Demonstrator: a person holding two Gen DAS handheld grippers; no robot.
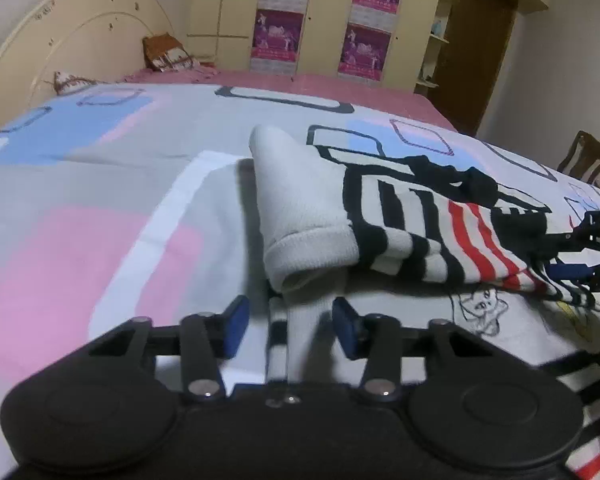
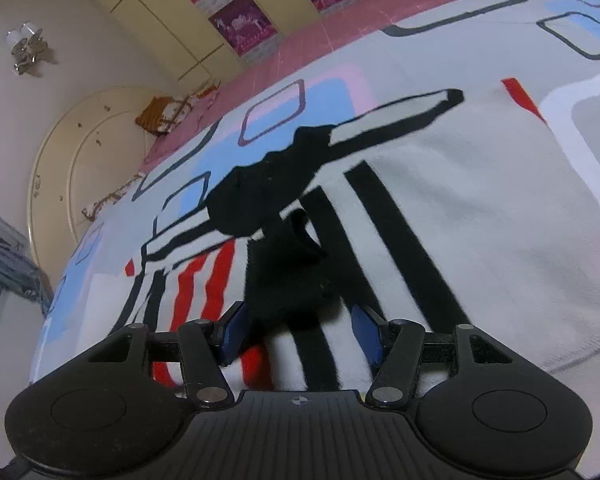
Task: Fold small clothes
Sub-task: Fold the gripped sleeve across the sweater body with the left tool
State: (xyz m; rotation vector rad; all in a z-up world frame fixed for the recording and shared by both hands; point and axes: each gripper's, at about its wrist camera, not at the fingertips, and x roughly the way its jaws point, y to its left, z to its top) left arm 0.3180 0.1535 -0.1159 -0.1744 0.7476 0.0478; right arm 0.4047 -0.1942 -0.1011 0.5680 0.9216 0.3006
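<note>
Both grippers are angled downward: the left gripper [image 1: 287,328] and right gripper [image 2: 298,330], blue fingers [image 2: 232,330] parted.

Soft knit striped garment [image 1: 420,236] on smooth printed cotton bedsheet [image 1: 100,208]

Home bedroom: bed [image 1: 100,200] with patterned sheet, curved cream headboard [image 1: 80,36], pillows [image 1: 166,54], wardrobe [image 1: 324,8] hung with magenta posters [image 1: 278,34], wooden door [image 1: 476,48].
</note>
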